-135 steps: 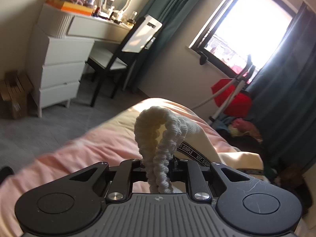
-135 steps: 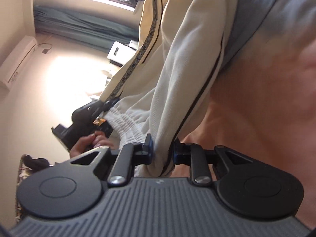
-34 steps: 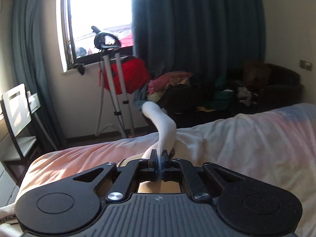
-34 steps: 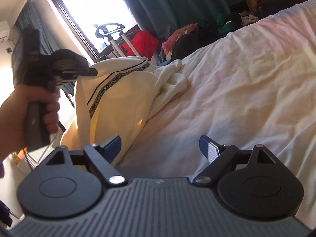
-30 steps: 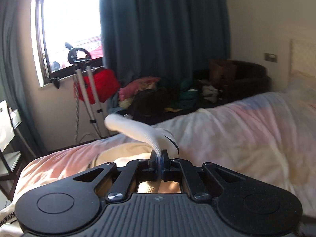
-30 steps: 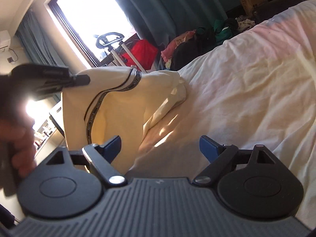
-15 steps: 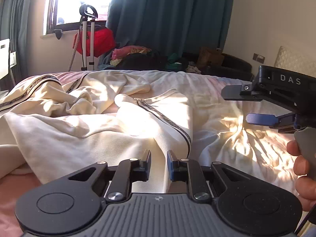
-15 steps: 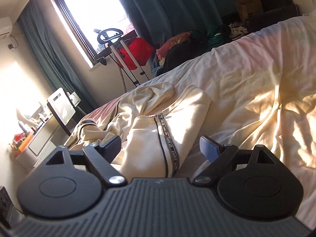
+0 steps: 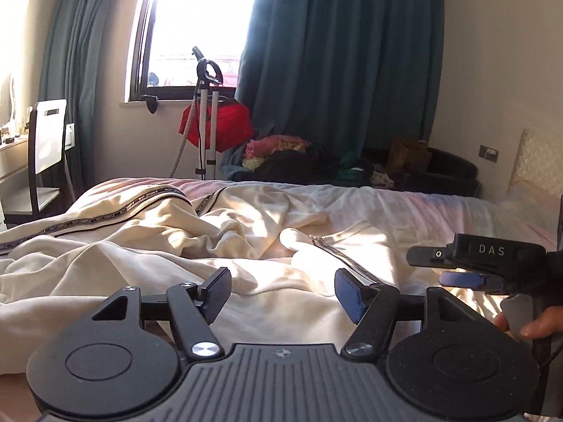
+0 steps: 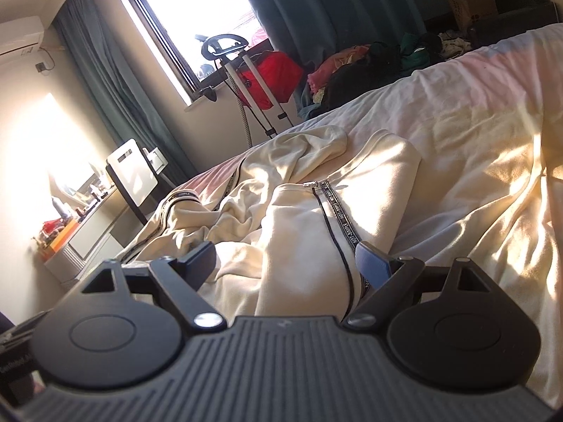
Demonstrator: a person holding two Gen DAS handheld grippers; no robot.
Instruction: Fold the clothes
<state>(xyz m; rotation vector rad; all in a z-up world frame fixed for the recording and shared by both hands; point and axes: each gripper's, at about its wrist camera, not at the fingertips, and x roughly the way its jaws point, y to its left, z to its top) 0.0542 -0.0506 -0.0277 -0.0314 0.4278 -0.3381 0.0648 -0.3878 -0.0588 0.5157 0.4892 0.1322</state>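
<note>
The cream garment lay crumpled on the bed. The left gripper was opening, its jaws empty; the right gripper gaped wide. Soft, light, floppy cloth: best pinched at a hem or taped seam.

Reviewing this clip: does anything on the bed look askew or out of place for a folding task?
Yes. The cream garment lies bunched and creased on the bed, one part flopped over another and its lettered stripe running crooked. Neither the left gripper, whose jaws are opening, nor the right gripper grips it.
</note>
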